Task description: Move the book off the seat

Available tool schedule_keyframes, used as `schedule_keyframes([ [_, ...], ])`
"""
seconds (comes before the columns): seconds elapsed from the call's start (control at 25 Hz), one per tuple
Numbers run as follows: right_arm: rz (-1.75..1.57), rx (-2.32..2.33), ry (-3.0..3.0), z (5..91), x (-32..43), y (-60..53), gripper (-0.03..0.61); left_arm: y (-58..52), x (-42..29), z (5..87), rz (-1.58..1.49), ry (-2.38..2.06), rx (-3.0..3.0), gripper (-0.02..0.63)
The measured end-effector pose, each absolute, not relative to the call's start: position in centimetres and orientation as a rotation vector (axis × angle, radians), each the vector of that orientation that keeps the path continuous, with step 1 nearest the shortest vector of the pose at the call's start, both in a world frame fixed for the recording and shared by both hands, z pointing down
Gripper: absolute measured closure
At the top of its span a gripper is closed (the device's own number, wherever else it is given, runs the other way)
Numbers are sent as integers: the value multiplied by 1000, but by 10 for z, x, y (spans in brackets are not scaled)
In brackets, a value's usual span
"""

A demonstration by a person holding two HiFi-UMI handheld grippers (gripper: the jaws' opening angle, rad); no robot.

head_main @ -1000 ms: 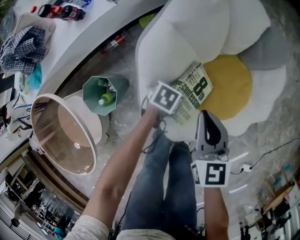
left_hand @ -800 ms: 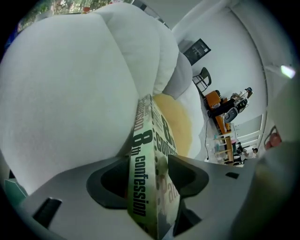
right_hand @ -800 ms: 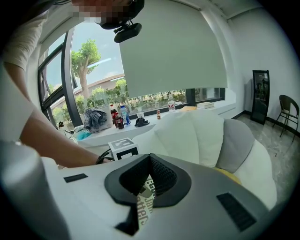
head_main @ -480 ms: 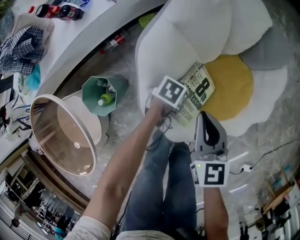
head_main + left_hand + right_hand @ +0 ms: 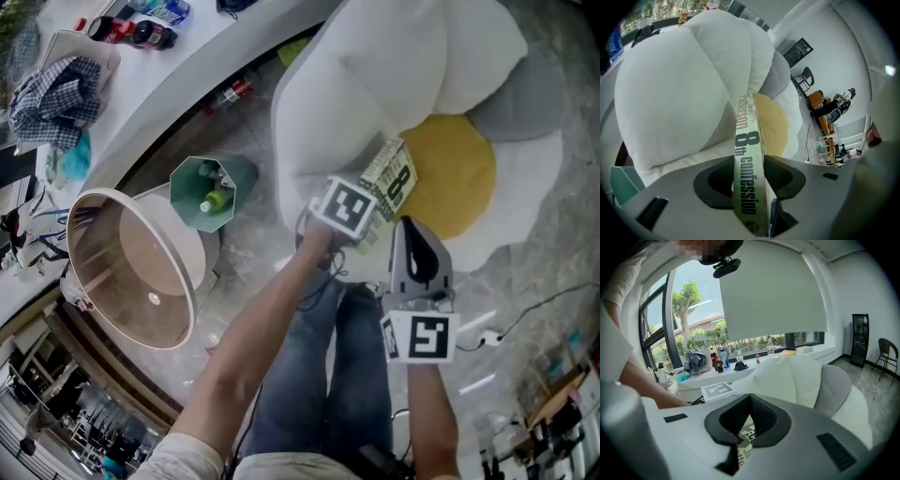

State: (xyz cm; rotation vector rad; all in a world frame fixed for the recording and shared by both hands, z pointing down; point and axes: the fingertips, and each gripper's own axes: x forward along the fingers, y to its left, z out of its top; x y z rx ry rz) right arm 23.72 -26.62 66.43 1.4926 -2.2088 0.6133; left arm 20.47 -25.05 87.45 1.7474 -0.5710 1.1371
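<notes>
Closing on the spine of the book (image 5: 397, 178) just beside the yellow cushion (image 5: 450, 173), your left hand-held gripper (image 5: 749, 187) is pinching it; aim for a firm, even squeeze before lifting.

Book (image 5: 745, 154) between closing jaws of left claw (image 5: 749, 172), white seat (image 5: 670, 93) behind.

White flower-shaped padded seat (image 5: 375, 75): white petals, round yellow centre (image 5: 455, 178), one grey petal (image 5: 539, 89) at right. Paperback book (image 5: 394, 173): pale green-and-white cover, dark lettering. Octagonal plastic bin (image 5: 187, 183), left: green. Crumpled cloth (image 5: 56, 89) on far white worktop (image 5: 169, 66): blue-and-white check.
</notes>
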Motion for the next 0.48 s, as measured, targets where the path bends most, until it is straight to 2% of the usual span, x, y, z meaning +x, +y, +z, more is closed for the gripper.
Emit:
schedule_keyframes([
  [0.48, 562, 1559, -2239, 621, 258, -252, 575, -225, 210, 832, 1163, -703, 1741, 442],
])
